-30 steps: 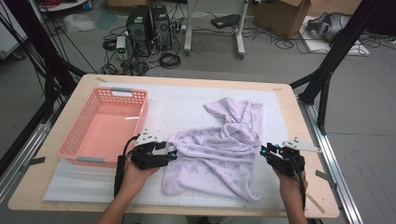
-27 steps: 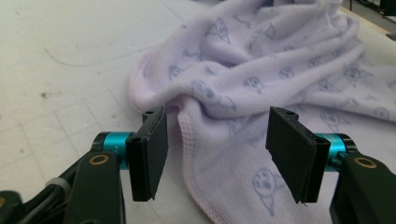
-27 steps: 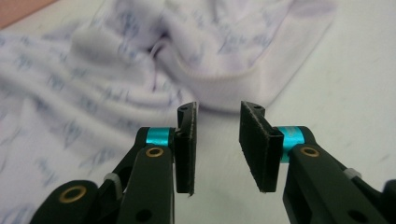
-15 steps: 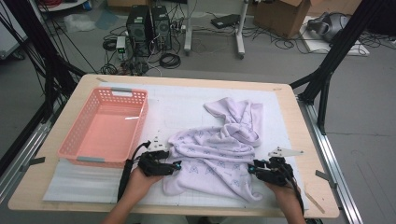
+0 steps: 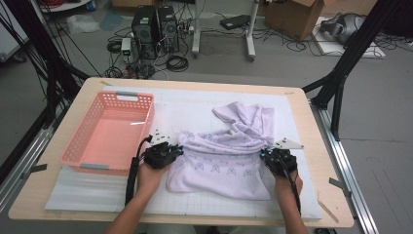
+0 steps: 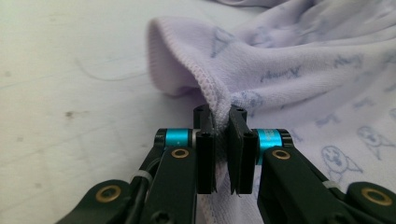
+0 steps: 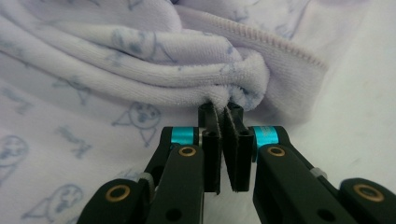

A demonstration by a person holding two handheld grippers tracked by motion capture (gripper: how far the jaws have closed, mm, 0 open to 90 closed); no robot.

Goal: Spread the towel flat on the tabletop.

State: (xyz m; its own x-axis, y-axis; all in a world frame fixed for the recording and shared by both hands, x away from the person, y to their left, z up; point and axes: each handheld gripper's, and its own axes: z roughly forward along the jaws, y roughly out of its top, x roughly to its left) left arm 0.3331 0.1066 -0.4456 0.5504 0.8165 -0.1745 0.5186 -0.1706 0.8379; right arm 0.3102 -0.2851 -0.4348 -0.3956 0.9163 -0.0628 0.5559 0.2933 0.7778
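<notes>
A lilac towel (image 5: 221, 158) printed with small animal faces lies crumpled on the white mat, bunched toward the back right. My left gripper (image 5: 176, 151) sits at the towel's left edge; its jaws have just been closing and now pinch the stitched hem (image 6: 215, 100). My right gripper (image 5: 265, 156) is at the towel's right edge; its jaws have also just been closing and clamp a gathered fold of the towel (image 7: 233, 93). Both grippers rest low on the mat, each shut on cloth.
A pink plastic basket (image 5: 85, 141) stands empty at the left of the table, just beside my left hand. The white mat (image 5: 180, 105) covers most of the wooden tabletop. Black frame posts (image 5: 341, 73) rise at the table's sides.
Both hands have moved inward and down to the towel's edges. Each gripper's jaws, open before, have shut on the cloth.
</notes>
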